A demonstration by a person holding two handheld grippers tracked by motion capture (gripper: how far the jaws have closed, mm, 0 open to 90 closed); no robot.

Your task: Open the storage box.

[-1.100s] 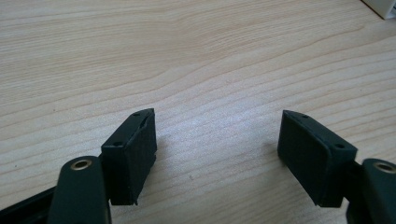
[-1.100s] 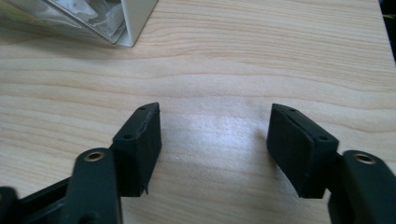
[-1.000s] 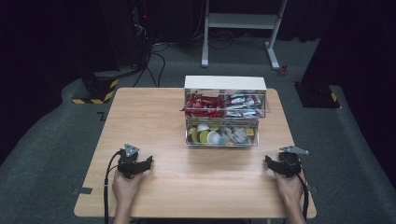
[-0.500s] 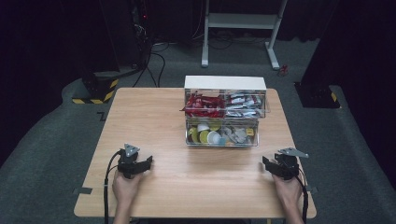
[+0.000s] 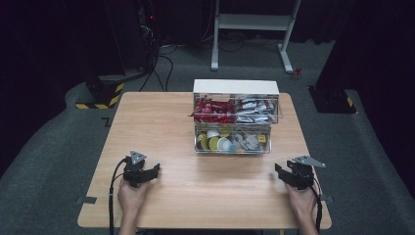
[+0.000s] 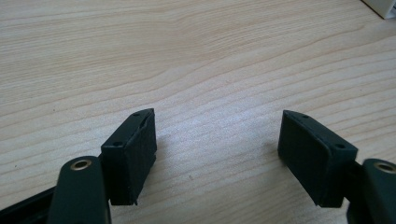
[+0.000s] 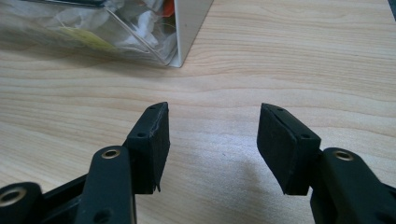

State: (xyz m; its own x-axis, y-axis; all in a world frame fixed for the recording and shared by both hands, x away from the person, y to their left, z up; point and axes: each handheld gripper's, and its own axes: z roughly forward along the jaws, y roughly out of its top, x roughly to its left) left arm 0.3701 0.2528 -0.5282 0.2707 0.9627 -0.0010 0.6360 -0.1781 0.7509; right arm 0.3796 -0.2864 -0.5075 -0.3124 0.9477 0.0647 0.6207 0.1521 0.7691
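Two hand-held grippers are resting on the wooden tabletop (image 5: 161,122), well short of the clear organizer box (image 5: 236,120): left gripper (image 5: 147,172) gaping empty, right gripper (image 5: 283,175) narrowing its jaws on nothing; the box's packets and what appear to be capsules are sitting inside.

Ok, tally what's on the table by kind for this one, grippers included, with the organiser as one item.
Handheld grippers: 2, left gripper and right gripper, both with jaws apart and nothing between them
Clear organiser box with packets above and capsules below: 1
Total: 3
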